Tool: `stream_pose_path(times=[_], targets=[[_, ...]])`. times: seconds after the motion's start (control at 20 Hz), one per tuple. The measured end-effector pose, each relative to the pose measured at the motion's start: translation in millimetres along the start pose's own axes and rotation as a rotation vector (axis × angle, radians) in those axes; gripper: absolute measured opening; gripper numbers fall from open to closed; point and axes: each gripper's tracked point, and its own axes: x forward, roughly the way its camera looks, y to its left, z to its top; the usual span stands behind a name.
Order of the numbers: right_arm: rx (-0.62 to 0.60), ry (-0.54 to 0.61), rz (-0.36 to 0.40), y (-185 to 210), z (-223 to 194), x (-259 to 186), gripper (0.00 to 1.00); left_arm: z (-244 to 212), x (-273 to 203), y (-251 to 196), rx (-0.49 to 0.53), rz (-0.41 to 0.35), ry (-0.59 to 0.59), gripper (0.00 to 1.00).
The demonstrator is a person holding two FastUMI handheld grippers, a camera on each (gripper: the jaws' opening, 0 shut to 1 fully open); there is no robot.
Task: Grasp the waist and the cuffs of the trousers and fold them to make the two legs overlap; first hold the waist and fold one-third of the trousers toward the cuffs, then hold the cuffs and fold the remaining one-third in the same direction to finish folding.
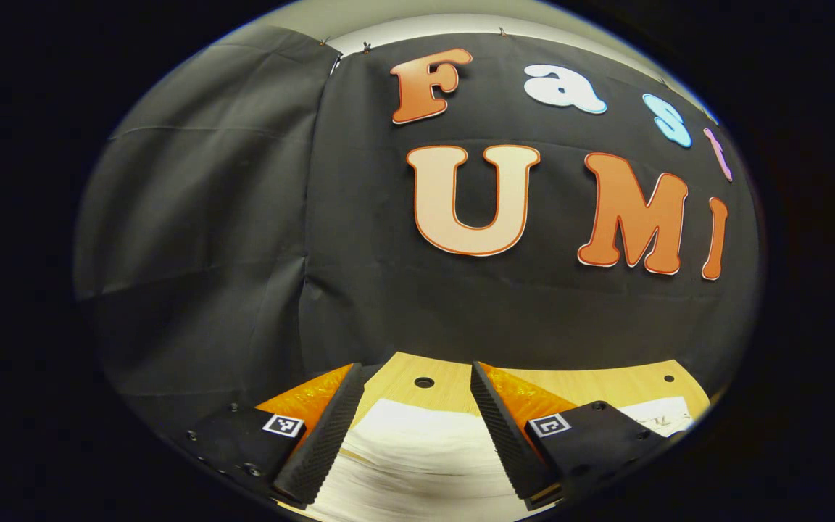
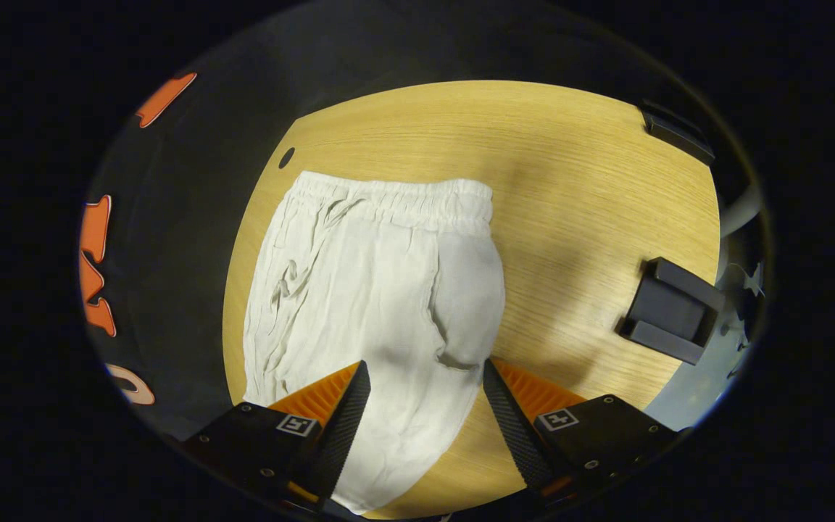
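White trousers (image 2: 374,290) lie flat on the wooden table (image 2: 577,181) in the right gripper view, the elastic waist (image 2: 396,197) at the far end and the legs running toward the camera. My right gripper (image 2: 425,377) hovers open above the leg part, nothing between its fingers. In the left gripper view, my left gripper (image 1: 414,395) is open too, raised over a patch of the white trousers (image 1: 417,457) and facing the booth wall. The cuffs are hidden below both views.
A black holder block (image 2: 671,312) stands on the table's right side, and another black piece (image 2: 678,134) sits at the far right edge. Round holes (image 1: 424,382) mark the tabletop near the wall. Bare wood lies right of the trousers.
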Motion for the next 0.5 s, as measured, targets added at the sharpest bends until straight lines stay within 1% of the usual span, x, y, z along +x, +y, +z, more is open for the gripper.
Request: stream_pose_path(times=[0.05,0.1,0.15,0.2,0.25,0.3,0.35,0.4,0.45,0.5], targets=[[-0.006,0.008,-0.003,0.4,-0.2,4.3,0.86,-2.7,0.3,1.6,-0.003,0.004,0.004,0.96],[-0.01,0.012,-0.001,1.8,0.8,4.8,0.81,-3.4,0.6,3.3,-0.007,0.007,0.008,0.96],[-0.017,0.017,-0.003,2.4,-0.3,7.7,0.68,-4.0,0.1,5.3,-0.011,0.01,0.01,0.96],[-0.018,0.021,-0.01,1.3,-0.1,9.1,0.63,-6.0,1.1,5.8,-0.014,0.013,0.013,0.96],[-0.012,0.026,-0.013,0.9,-0.2,13.2,0.5,-5.7,1.7,8.2,-0.016,0.018,0.015,0.96],[-0.008,0.031,-0.016,0.3,-1.2,15.5,0.42,-6.7,2.0,10.6,-0.018,0.022,0.017,0.96],[0.003,0.034,-0.023,-2.4,-1.6,16.7,0.24,-7.7,1.3,12.7,-0.02,0.028,0.02,0.96],[0.021,0.033,-0.016,-0.6,-0.4,16.7,0.14,-9.5,0.0,15.8,-0.023,0.032,0.024,0.96],[0.022,0.037,-0.008,0.6,-2.4,17.8,0.02,-12.0,-1.4,18.4,-0.029,0.038,0.03,0.96],[0.018,0.035,-0.006,0.2,-1.6,17.5,0.02,-14.3,-3.3,21.2,-0.038,0.041,0.039,0.96]])
